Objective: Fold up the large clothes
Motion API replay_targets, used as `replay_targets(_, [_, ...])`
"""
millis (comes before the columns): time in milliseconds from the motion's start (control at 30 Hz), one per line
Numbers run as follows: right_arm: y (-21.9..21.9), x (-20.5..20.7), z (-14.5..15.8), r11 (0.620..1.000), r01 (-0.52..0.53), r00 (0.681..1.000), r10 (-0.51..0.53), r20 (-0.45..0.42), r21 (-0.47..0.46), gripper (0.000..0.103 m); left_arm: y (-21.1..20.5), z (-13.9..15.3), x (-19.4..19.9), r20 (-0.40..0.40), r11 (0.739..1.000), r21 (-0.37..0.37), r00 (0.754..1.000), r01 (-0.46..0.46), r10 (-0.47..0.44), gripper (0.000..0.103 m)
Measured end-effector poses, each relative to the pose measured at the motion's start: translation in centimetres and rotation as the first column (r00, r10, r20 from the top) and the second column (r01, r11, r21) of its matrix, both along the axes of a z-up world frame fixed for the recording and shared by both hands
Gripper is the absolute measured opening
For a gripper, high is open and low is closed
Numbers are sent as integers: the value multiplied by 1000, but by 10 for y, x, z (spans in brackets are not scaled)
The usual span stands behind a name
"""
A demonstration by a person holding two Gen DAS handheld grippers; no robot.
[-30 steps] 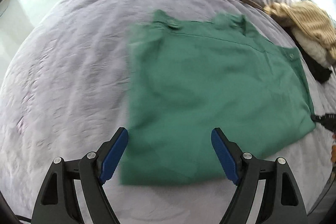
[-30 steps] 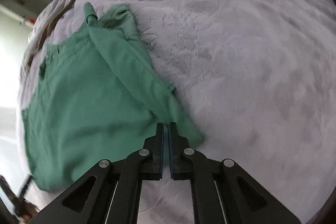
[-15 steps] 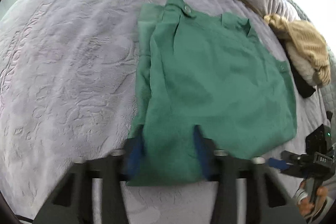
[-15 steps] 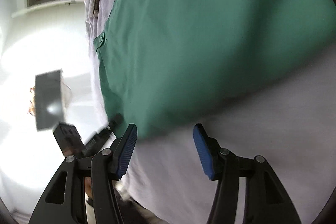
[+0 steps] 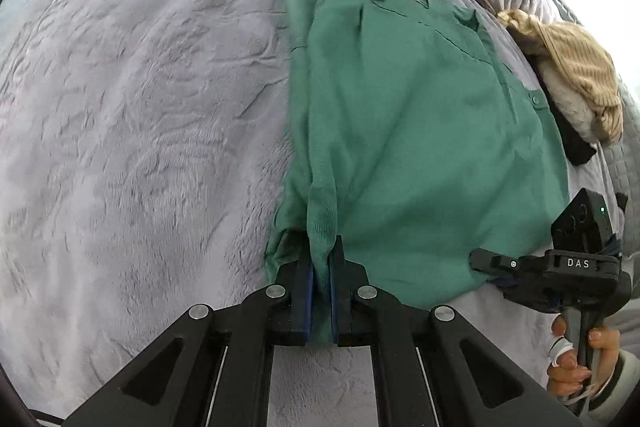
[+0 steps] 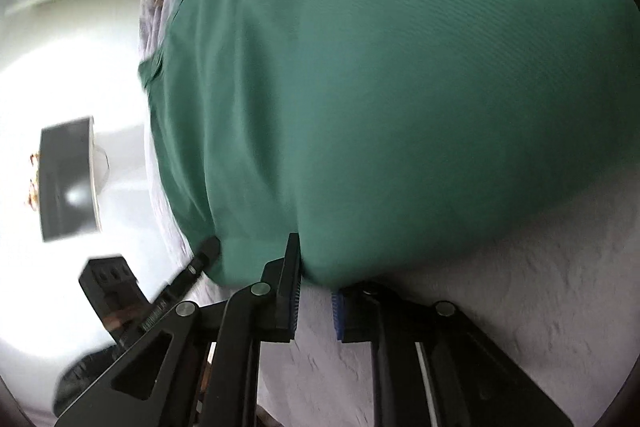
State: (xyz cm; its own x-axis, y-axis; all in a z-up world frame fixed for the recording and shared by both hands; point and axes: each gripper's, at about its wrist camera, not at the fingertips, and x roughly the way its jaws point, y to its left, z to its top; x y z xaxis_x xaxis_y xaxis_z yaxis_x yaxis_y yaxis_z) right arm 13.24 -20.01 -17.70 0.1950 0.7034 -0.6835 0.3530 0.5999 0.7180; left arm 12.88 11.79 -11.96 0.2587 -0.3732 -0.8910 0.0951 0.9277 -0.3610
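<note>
A: Left view? B: Left gripper point(image 5: 320, 283) clamps the green shirt point(image 5: 420, 147) hem on the bedspread point(image 5: 140, 127).
A: Right view? B: Right gripper point(image 6: 316, 301) closing at the shirt's corner, grip unclear

Home bedroom: bed under plush lilac blanket point(image 5: 140, 147), clothes pile point(image 5: 576, 83) at its edge.

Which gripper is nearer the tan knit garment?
Right. The right gripper is at the green shirt's near corner below the tan knit garment; the left gripper grips the opposite corner.
</note>
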Motion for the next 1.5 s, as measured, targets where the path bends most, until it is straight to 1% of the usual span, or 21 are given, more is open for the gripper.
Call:
replay_targets(100, [-5, -6, 12, 998, -61, 998, 61, 6, -14, 15, 4, 9, -4, 5, 1000, 4, 1000, -5, 5, 8])
replay_targets(233, [-18, -14, 31, 998, -69, 997, 69, 33, -17, 18, 14, 31, -11, 12, 1000, 20, 1000, -17, 17, 8])
replay_targets(333, [-19, -19, 44, 997, -75, 995, 76, 69, -19, 18, 19, 55, -8, 65, 999, 17, 997, -35, 33, 8])
replay_targets(467, [-21, -22, 55, 995, -90, 990, 94, 101, -43, 18, 5, 79, 21, 157, 999, -8, 987, -34, 35, 8])
replay_targets(600, [-10, -18, 49, 996, -80, 991, 84, 101, -40, 18, -23, 74, 65, 209, 1000, 6, 978, -28, 26, 8])
replay_targets(633, [-12, -21, 47, 996, -77, 992, 81, 99, -41, 18, -32, 69, 76, 208, 1000, 10, 978, -27, 25, 8])
replay_targets(733, [-21, -31, 48, 996, -68, 993, 72, 90, -54, 18, -43, 36, 103, 170, 991, 114, 984, -72, 52, 8])
replay_targets(767, [-24, -36, 49, 996, -66, 994, 71, 88, -60, 18, -39, 22, 107, 136, 989, 123, 988, -88, 71, 8])
replay_targets(833, [-30, -40, 48, 995, -58, 995, 64, 80, -76, 18, -28, 10, 108, 104, 990, 87, 989, -113, 103, 8])
replay_targets(900, [-36, -43, 46, 996, -46, 996, 52, 67, -79, 18, -17, 12, 103, 92, 990, 55, 988, -128, 122, 8])
replay_targets(933, [-37, -45, 46, 996, -41, 997, 46, 61, -81, 18, -14, 15, 100, 87, 990, 58, 988, -130, 125, 8])
replay_targets(1067, [-38, -49, 47, 995, -37, 998, 42, 53, -92, 18, -10, 30, 84, 96, 984, 132, 990, -116, 104, 8])
replay_targets(1200, [-29, -49, 51, 990, -59, 996, 66, 54, -129, 18, -3, 36, 59, 69, 984, 132, 991, -123, 115, 8])
replay_targets(1233, [-27, -49, 52, 989, -61, 996, 69, 54, -137, 21, -3, 36, 53, 63, 982, 138, 991, -130, 122, 8])
replay_targets(1267, [-25, -49, 52, 988, -61, 996, 69, 54, -142, 29, -2, 36, 47, 61, 979, 151, 989, -140, 132, 8])
replay_targets(1300, [-23, -49, 53, 987, -58, 996, 67, 53, -148, 33, -3, 35, 43, 57, 976, 162, 989, -147, 140, 11])
replay_targets(1333, [-22, -49, 53, 987, -54, 997, 63, 53, -152, 41, -3, 34, 38, 51, 972, 176, 988, -154, 147, 40])
replay_targets(1367, [-21, -49, 54, 986, -50, 997, 59, 54, -156, 47, -1, 34, 33, 53, 962, 210, 984, -176, 169, 62])
replay_targets(1400, [-20, -49, 54, 986, -45, 997, 55, 55, -160, 49, 1, 35, 28, 68, 951, 233, 979, -205, 195, 89])
replay_targets(1433, [-19, -49, 55, 985, -42, 997, 51, 56, -165, 53, 5, 38, 23, 86, 949, 224, 974, -222, 208, 89])
replay_targets(1500, [-17, -48, 56, 983, -36, 997, 47, 58, -181, 58, 10, 35, 16, 48, 955, 205, 977, -215, 210, 90])
